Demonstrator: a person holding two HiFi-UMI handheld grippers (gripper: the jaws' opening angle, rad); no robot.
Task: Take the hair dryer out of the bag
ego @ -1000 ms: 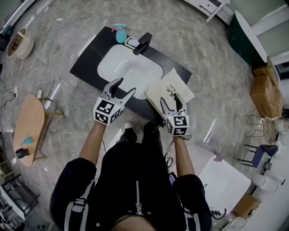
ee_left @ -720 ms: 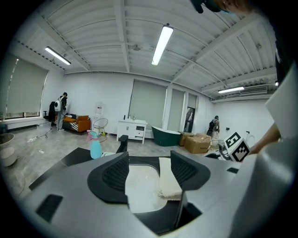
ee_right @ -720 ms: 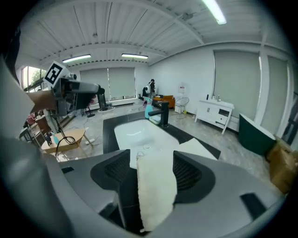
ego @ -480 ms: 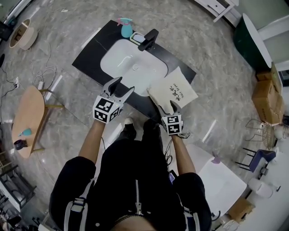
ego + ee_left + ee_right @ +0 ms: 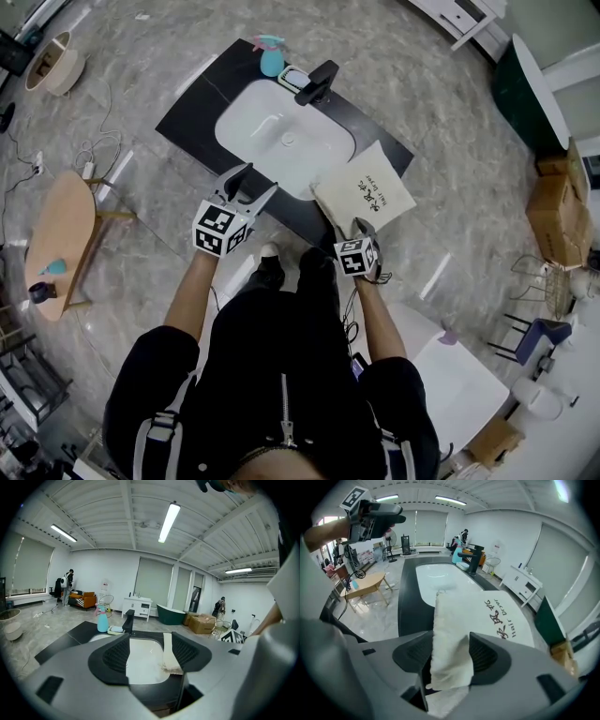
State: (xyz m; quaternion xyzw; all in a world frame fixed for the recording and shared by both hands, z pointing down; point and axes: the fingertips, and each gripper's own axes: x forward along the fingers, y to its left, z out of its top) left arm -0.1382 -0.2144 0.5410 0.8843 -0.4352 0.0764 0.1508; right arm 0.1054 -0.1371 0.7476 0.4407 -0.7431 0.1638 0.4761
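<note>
Bag (image 5: 364,191) is laid flat on the dark countertop (image 5: 197,108), just right of the white sink (image 5: 281,141); the hair dryer is not seen and is presumed inside the cloth; the bag's mouth cannot be identified from any view.

Right gripper (image 5: 360,228) is pointed steeply down at the bag's near corner; its jaws have just been closing but are set wide; the cloth corner lies between them; a firm pinch is not confirmed.

Left gripper (image 5: 258,180) is held by the counter's front edge near the sink; its jaws are spread and nothing is between them.

Risks, as judged:
- only loose cloth may be pinched, not the dryer; a lift would then raise fabric while the weight sags or slides;
- if the closed end is the one taken, the dryer could be tipped out uncontrolled, onto the counter or into the sink;
- the bag sits near the front edge and is not braced by the left gripper; a pull toward the person could drag it off.
</note>
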